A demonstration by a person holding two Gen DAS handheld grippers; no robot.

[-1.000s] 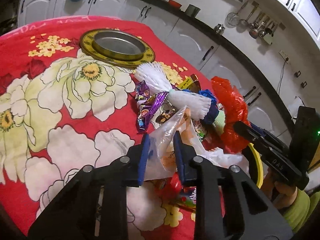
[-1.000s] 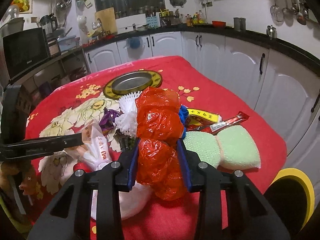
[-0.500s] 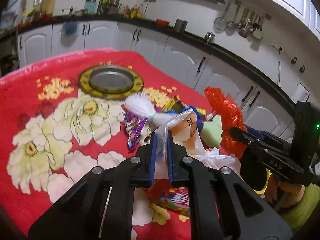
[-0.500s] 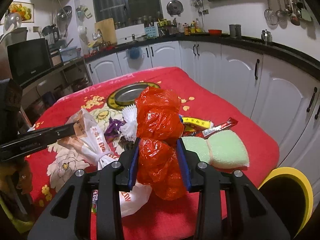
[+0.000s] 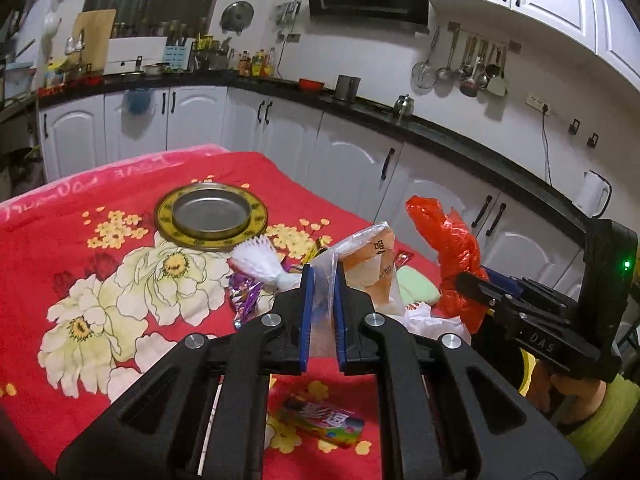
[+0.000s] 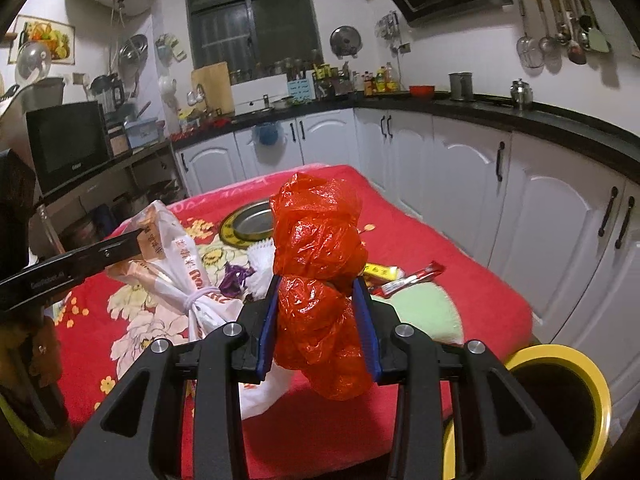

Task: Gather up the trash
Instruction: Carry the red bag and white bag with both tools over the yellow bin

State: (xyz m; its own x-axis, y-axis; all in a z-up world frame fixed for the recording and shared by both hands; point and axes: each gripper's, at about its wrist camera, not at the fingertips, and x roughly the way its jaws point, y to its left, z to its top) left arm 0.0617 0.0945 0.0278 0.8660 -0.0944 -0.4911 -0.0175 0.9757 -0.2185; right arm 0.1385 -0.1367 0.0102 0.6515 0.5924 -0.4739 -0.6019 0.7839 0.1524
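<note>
My left gripper (image 5: 323, 276) is shut on the top of a clear and white plastic bag (image 5: 372, 268) with orange print, and holds it up off the table. From the right wrist view the same bag (image 6: 176, 256) hangs tied with a knot, with the left gripper's fingers (image 6: 120, 246) pinching its upper edge. My right gripper (image 6: 318, 284) is shut on a crumpled red plastic bag (image 6: 316, 224), held above the table's near right side. That red bag (image 5: 444, 232) also shows at the right of the left wrist view.
The red floral blanket (image 5: 80, 208) covers the table. On it lie a gold-rimmed metal plate (image 5: 164, 216), a white pleated wrapper (image 5: 256, 258), a purple wrapper (image 5: 246, 300), a green sponge (image 6: 424, 312), snack wrappers (image 6: 408, 276) and a candy packet (image 5: 320, 420). A yellow-rimmed black bin (image 6: 596, 392) stands at the right.
The left gripper's jaws closed on the clear and white bag and lifted it off the pile. The right gripper rose a little with the red bag still in it.
</note>
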